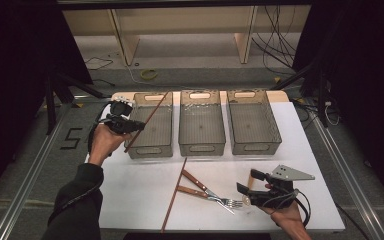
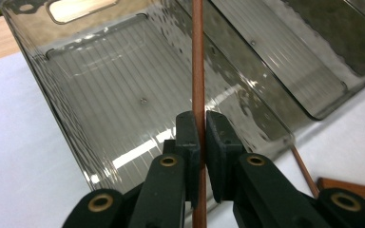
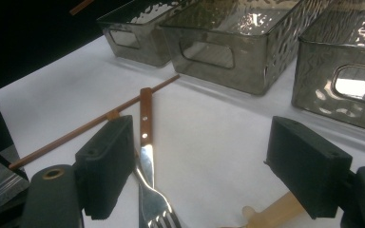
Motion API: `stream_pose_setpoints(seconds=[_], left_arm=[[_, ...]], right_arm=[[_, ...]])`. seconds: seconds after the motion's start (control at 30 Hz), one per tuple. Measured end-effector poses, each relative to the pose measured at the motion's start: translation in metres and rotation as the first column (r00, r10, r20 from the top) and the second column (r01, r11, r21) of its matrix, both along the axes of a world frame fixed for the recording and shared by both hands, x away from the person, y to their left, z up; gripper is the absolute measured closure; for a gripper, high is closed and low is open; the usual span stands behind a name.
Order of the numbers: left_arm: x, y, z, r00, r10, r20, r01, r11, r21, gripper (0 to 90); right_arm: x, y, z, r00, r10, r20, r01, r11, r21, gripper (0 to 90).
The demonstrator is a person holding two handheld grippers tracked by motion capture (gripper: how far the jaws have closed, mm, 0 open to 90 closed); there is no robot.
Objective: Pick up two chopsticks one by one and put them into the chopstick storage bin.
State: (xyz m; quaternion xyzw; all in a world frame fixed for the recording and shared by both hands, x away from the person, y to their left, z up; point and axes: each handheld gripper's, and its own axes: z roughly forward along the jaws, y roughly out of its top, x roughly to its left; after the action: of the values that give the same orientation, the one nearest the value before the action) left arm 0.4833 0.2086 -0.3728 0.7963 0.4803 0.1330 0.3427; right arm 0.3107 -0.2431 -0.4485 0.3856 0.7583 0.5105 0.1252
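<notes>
My left gripper [image 1: 132,127] is raised at the left bin [image 1: 152,142] and shut on a thin brown chopstick [image 1: 150,117] that slants across the bin's near-left corner. In the left gripper view the chopstick [image 2: 198,66] runs straight up between the closed jaws of my left gripper [image 2: 202,129], above the bin's ribbed floor [image 2: 123,95]. A second chopstick [image 1: 174,195] lies on the white table beside two wooden-handled forks [image 1: 202,189]. My right gripper [image 1: 247,183] stands open at the front right. Between the jaws of the right gripper [image 3: 204,159] are a fork [image 3: 146,142] and a pale wooden handle [image 3: 275,211].
Three smoky clear bins stand in a row at the back: left, middle [image 1: 201,140] and right [image 1: 254,137]. All three look empty. The white table [image 1: 130,190] ends close in front of my right hand. Cables and shelving sit beyond the table.
</notes>
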Motion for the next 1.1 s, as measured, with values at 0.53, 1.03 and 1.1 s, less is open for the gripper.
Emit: stream_pose_setpoints(seconds=[0.53, 1.03, 1.1], left_arm=[[0.029, -0.001, -0.010, 0.9996, 0.029, 0.007, -0.029, 0.9996, -0.008, 83.8], [0.039, 0.005, -0.027, 0.9971, 0.076, -0.008, -0.076, 0.9969, -0.021, 83.7], [0.040, 0.004, -0.029, 0.9964, 0.084, -0.007, -0.084, 0.9962, -0.023, 83.7]], right_arm=[[0.001, -0.001, 0.000, 1.0000, 0.005, -0.001, -0.005, 1.000, 0.004, 25.3], [0.001, -0.001, -0.001, 1.0000, 0.009, -0.002, -0.009, 1.000, 0.006, 25.3], [0.001, -0.001, -0.001, 1.0000, 0.008, -0.002, -0.008, 1.000, 0.007, 25.3]])
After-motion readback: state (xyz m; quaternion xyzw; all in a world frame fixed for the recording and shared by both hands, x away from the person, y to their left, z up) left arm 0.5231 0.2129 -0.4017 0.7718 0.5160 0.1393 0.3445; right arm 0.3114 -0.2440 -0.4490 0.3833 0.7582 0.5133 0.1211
